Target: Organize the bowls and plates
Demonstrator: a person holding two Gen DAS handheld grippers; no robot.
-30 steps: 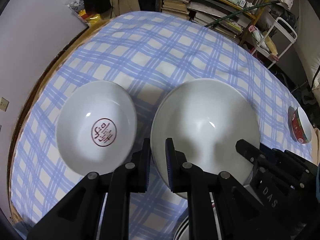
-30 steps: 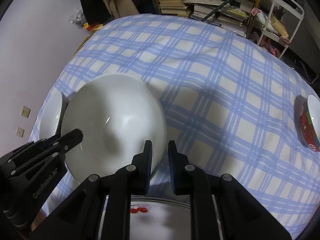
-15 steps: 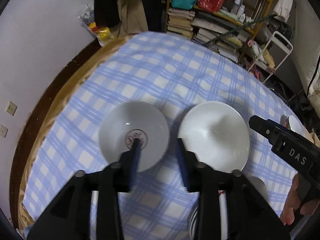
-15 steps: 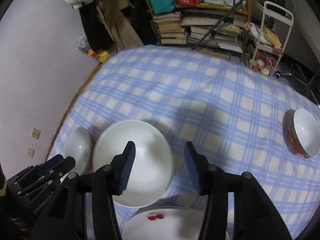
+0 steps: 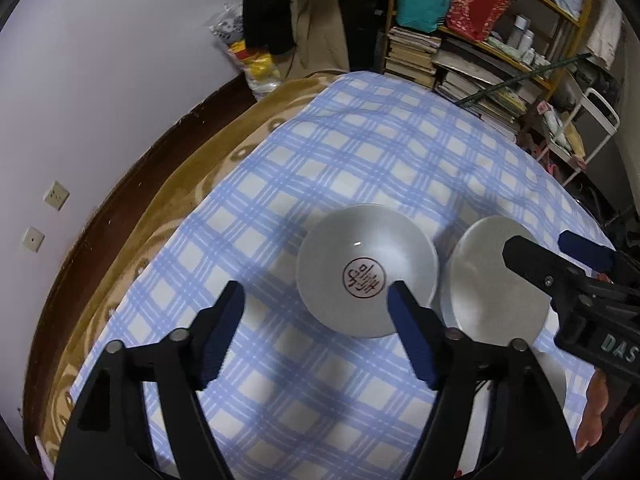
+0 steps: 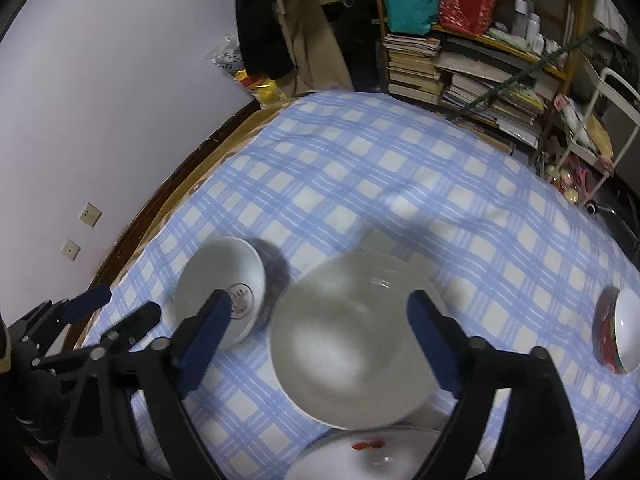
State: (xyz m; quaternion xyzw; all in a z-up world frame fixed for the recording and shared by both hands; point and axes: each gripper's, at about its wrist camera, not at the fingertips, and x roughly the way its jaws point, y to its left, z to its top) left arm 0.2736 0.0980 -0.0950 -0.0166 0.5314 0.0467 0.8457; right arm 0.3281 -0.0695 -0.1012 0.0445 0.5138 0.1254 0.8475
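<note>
Both jaws are opening wide, nothing between them. Left gripper [image 5: 316,312] hovers above stamped bowl [image 5: 366,270]; right gripper [image 6: 320,312] above plain bowl [image 6: 352,356], both resting on the checked cloth [image 6: 360,168]. Risk: bowls sit nearly touching; a careless grab may clink or tip them.

I am working in a lived-in home: cluttered bookshelves [image 6: 460,68] are filling the upper right, clothes [image 6: 280,20] are hanging top centre, a checked cloth [image 6: 380,184] is covering the surface.
</note>
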